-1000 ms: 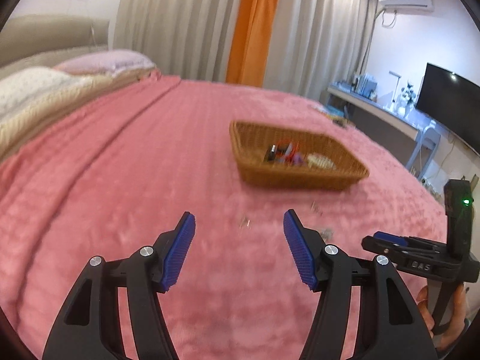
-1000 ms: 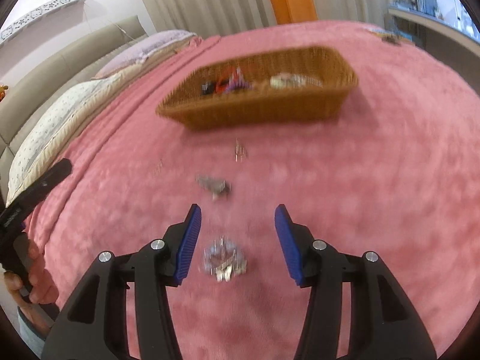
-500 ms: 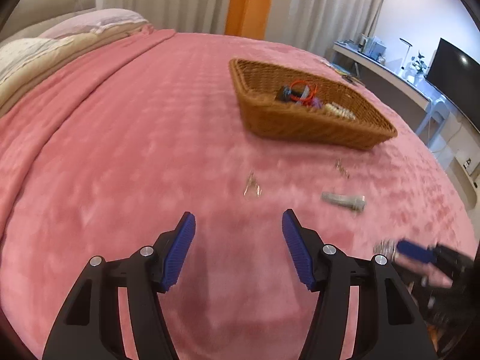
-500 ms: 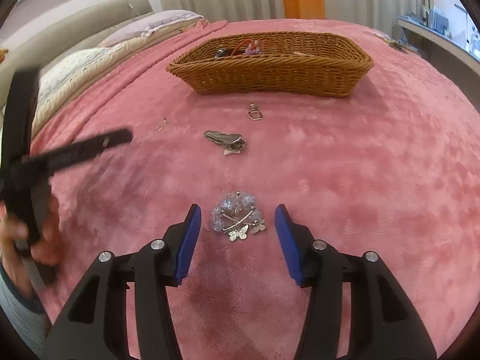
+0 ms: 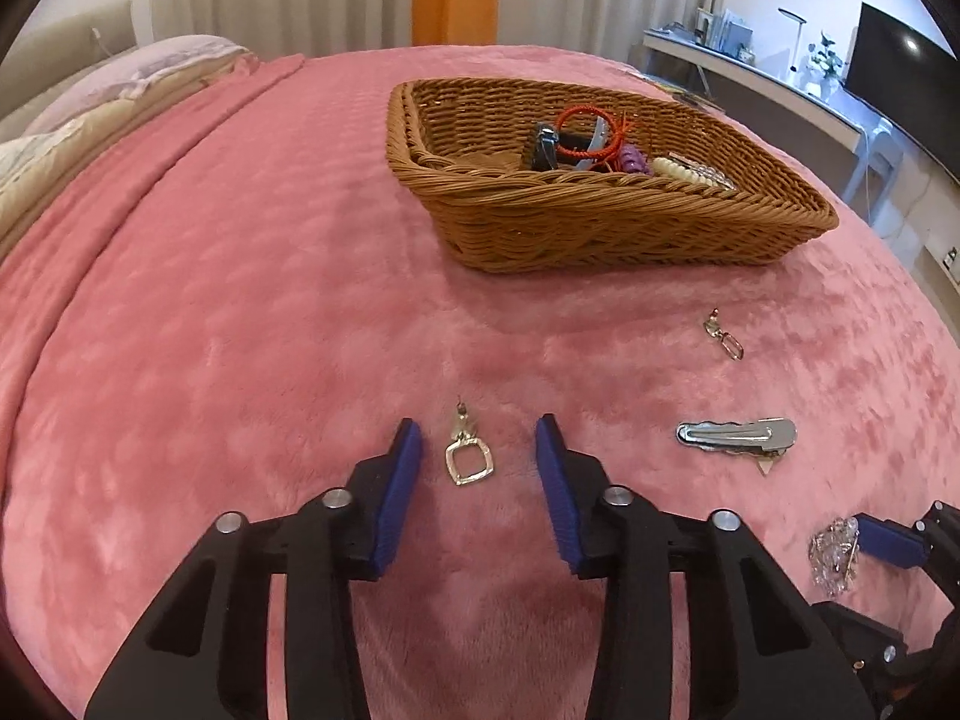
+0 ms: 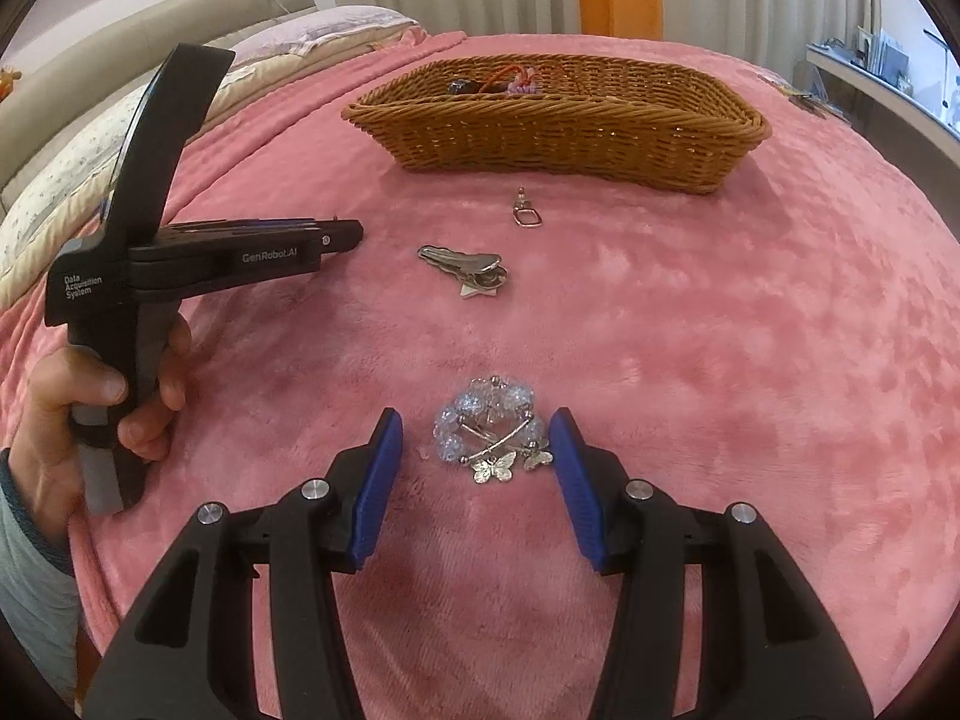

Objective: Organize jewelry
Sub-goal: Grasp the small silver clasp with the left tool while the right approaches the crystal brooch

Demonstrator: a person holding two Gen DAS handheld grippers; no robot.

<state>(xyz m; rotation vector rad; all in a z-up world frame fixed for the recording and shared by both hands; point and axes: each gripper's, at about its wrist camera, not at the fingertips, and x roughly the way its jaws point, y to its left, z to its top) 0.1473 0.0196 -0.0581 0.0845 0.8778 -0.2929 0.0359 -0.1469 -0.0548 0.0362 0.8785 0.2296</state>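
My left gripper is open low over the pink blanket, its blue pads either side of a silver square earring. My right gripper is open around a clear beaded bracelet with butterfly charms; the bracelet also shows in the left wrist view. A silver hair clip and a second earring lie loose on the blanket. The wicker basket behind them holds a red cord, a purple piece, a pearl clip and a dark item.
The pink blanket covers the whole bed. Pillows lie at the left. A desk with a monitor stands beyond the bed's right edge. The left gripper's body and the hand holding it fill the left of the right wrist view.
Both grippers have moved forward and down toward the blanket. The square earring now sits between the left pads and the bracelet between the right pads. Both stayed open.
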